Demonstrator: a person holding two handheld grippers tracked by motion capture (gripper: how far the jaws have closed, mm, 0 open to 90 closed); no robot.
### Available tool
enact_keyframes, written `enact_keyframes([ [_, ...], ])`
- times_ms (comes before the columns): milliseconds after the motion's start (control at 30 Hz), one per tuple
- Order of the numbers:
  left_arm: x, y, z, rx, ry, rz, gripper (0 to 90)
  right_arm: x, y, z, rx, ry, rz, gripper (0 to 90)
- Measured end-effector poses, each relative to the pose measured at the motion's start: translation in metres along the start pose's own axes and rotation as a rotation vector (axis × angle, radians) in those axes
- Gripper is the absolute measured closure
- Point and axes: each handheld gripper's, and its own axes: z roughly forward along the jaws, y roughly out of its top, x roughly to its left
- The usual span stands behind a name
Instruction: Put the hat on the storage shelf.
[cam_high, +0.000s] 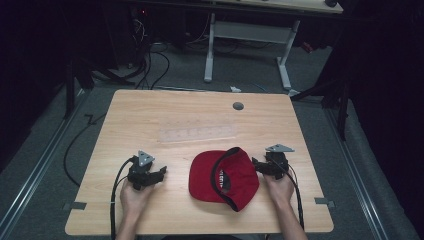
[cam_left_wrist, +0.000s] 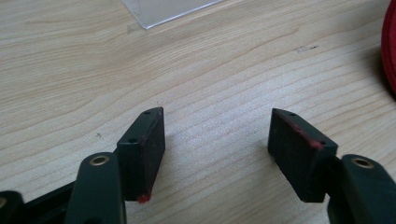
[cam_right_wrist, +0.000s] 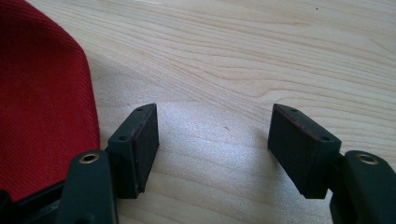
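Observation:
A red cap (cam_high: 223, 177) with a black inner band lies upside down near the front middle of the wooden table (cam_high: 145, 115). Left of the cap, my left gripper (cam_high: 161, 173) rests low over the wood, its jaws pointing toward the cap and apart from it. In the left gripper view the gripper (cam_left_wrist: 217, 149) stands open over bare wood, with the cap's edge (cam_left_wrist: 391, 46) at far right. My right gripper (cam_high: 255, 164) sits at the cap's right side. Its own view shows that gripper (cam_right_wrist: 212, 149) open and holding nothing, with the red fabric (cam_right_wrist: 42, 93) just beside its left jaw.
A clear plastic sheet (cam_high: 197, 133) lies flat behind the cap, and its corner (cam_left_wrist: 163, 9) is at the top of the left gripper view. A round grey grommet (cam_high: 238, 106) sits near the table's far edge. Cables trail from both grippers toward the front edge.

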Motion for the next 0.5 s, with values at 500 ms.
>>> enact_keyframes([
  [500,-0.0014,-0.0011,0.0004,0.008,-0.002,0.01,31.9,-0.0019,-0.0003,-0.0003,-0.001,0.012,-0.003,33.4],
])
